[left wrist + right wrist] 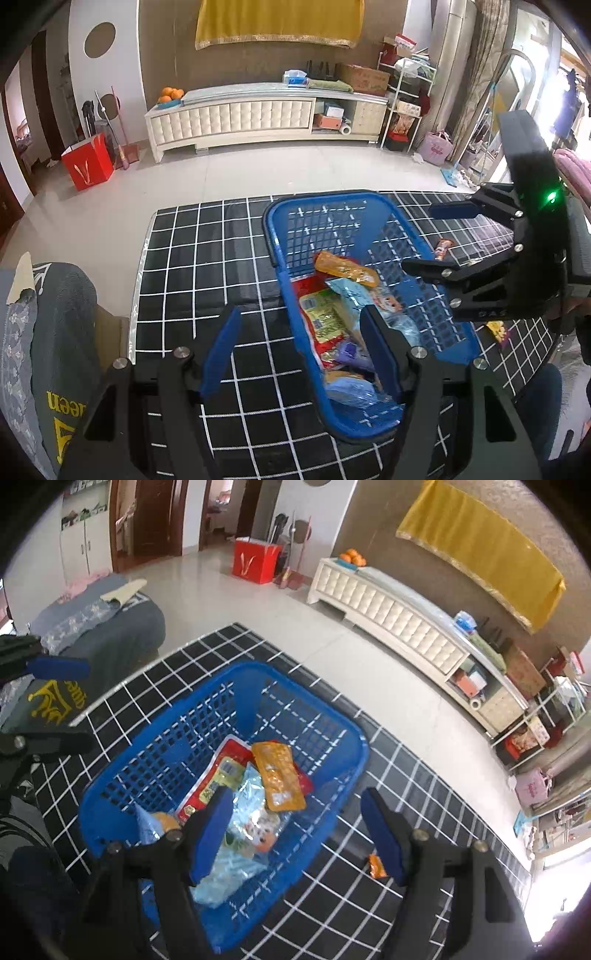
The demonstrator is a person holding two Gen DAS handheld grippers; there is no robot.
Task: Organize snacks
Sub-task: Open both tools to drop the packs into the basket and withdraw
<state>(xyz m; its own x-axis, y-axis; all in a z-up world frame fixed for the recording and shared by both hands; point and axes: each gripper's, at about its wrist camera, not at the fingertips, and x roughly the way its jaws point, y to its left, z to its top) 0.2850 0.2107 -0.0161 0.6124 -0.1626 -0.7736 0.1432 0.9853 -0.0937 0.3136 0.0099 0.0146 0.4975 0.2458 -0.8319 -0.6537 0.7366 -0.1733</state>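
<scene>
A blue plastic basket (280, 243) (354, 746) stands on the black grid tablecloth and holds several snack packets, with an orange packet (343, 267) (279, 775) on top. My left gripper (301, 347) is open and empty, straddling the basket's near left wall. My right gripper (297, 830) is open and empty, straddling the basket's right wall; it also shows in the left wrist view (432, 236) at the right. A small orange snack (376, 866) lies on the cloth beside the basket. Another small snack (443, 248) lies right of the basket, and a yellow one (496, 330) under the right gripper.
The table (192, 258) ends at the left and far edges above a tiled floor. A chair draped with grey clothes (55, 332) (110, 635) stands close at the left. A white cabinet (258, 118) and a red bag (88, 162) are far off.
</scene>
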